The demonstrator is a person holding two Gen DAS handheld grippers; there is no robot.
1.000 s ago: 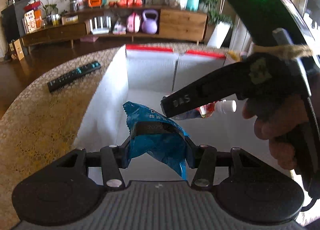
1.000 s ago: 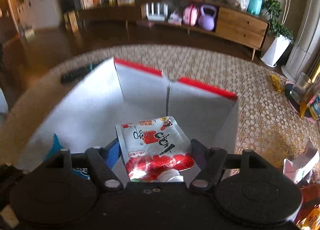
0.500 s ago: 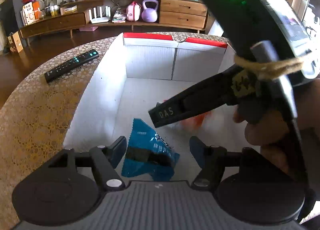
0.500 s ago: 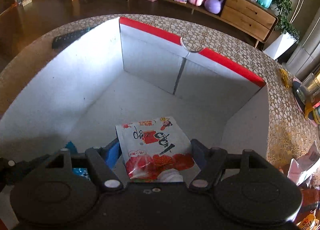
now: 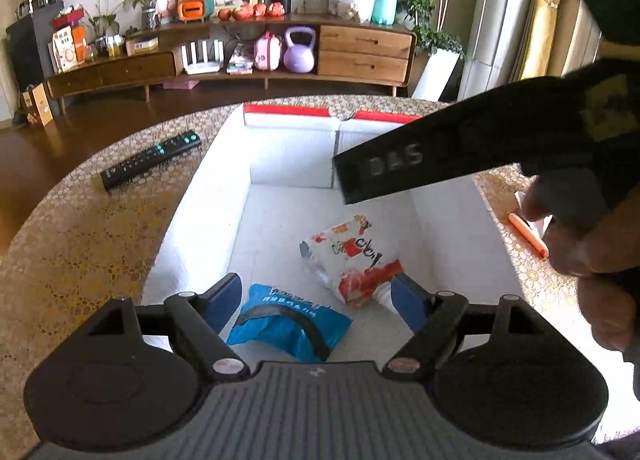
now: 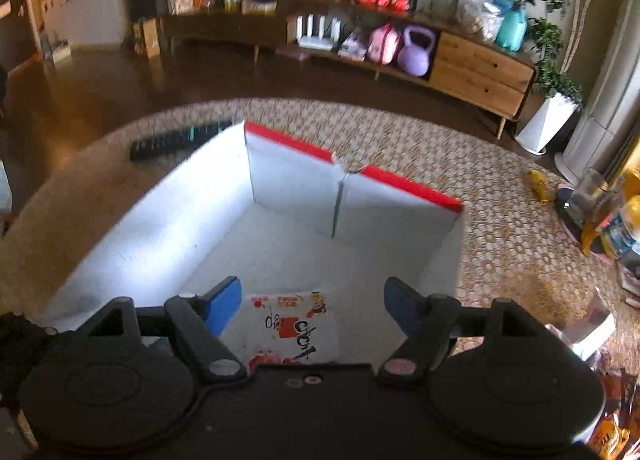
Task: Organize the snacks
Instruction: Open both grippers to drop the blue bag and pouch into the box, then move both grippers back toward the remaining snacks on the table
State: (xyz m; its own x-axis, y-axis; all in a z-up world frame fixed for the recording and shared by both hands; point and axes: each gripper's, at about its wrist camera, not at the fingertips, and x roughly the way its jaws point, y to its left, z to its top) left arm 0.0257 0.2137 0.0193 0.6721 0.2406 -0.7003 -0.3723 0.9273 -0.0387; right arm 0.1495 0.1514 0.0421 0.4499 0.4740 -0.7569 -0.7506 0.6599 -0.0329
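A white box with a red top edge stands open on the patterned table; it also shows in the right wrist view. A blue snack bag lies on the box floor at the near end. A white and red snack pouch lies beside it to the right and shows in the right wrist view. My left gripper is open above the blue bag. My right gripper is open above the pouch, and its body hangs over the box's right side.
A black remote lies on the table left of the box. An orange pen lies right of it. Snack packets and a glass crowd the table's right side. A wooden sideboard stands beyond.
My left gripper opened and dropped the blue bag into the box. My right gripper then opened and released the white and red pouch onto the box floor. Both grippers have lifted.
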